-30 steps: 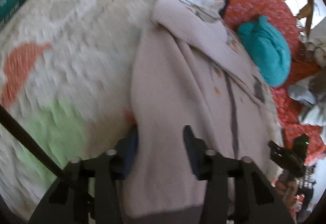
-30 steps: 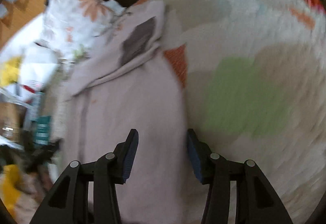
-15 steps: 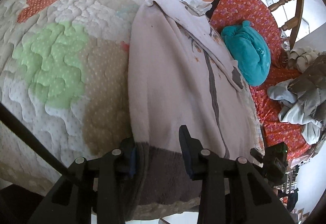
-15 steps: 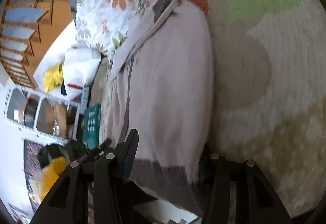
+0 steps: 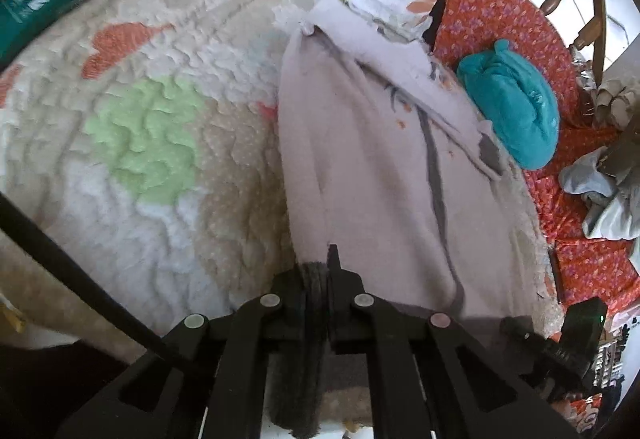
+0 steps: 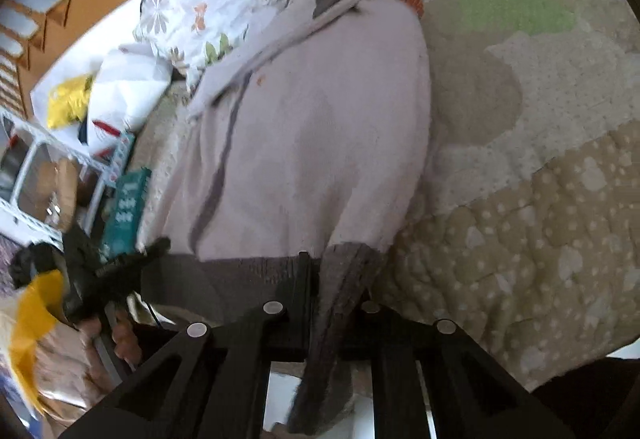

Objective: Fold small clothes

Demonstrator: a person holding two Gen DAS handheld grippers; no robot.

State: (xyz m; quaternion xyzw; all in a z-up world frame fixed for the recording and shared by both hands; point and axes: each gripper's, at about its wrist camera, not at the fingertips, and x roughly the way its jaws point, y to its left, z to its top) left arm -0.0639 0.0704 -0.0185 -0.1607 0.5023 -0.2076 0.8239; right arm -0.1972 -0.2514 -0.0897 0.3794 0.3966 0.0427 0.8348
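Both tongs were apart half a second ago; now left gripper (image 5: 318,279) and right gripper (image 6: 316,279) each clamped on dark grey ribbed hem (image 6: 340,267) of pale pink fleece garment (image 5: 380,167). Garment stretches ahead of tongs across quilted patchwork bedspread (image 5: 152,143). We judge hem secured, fold lift next. Teal bundle (image 5: 512,107) far right.

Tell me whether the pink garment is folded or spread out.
Partly folded. The pink garment lies lengthwise on the quilt, one side flap doubled over; both grippers, left gripper and right gripper, pinch its grey hem.
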